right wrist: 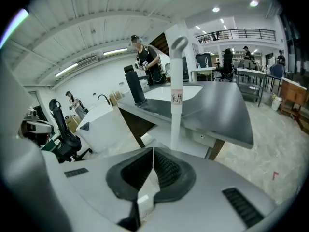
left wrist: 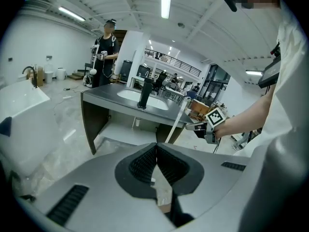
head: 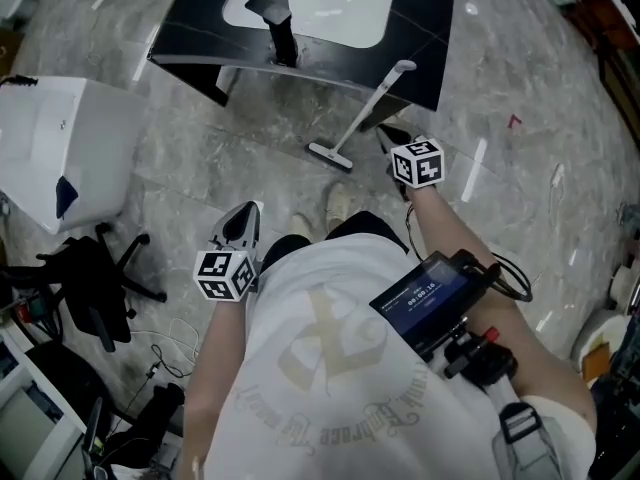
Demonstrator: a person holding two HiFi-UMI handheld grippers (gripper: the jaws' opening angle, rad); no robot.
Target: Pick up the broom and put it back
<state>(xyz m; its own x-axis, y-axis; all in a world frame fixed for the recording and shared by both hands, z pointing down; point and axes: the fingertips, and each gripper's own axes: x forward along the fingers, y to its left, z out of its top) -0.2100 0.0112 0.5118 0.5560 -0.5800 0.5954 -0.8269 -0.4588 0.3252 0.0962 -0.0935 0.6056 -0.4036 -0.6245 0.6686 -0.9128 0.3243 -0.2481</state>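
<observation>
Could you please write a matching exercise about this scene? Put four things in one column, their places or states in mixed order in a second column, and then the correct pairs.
1. broom
2. faucet
3. office chair
4. right gripper

a. stands upright on the counter
b. jaws together, holding nothing
c. leans against the counter edge, head on the floor
d. stands on the floor on a star-shaped base

Pairs: 1-c, 2-a, 3-d, 4-b

broom (head: pixel 362 111): one;
table (head: pixel 420 48): one;
sink (head: pixel 330 6): one;
black tap (head: pixel 283 30): one;
office chair (head: pixel 92 286): one;
white tub (head: pixel 60 148): one
</observation>
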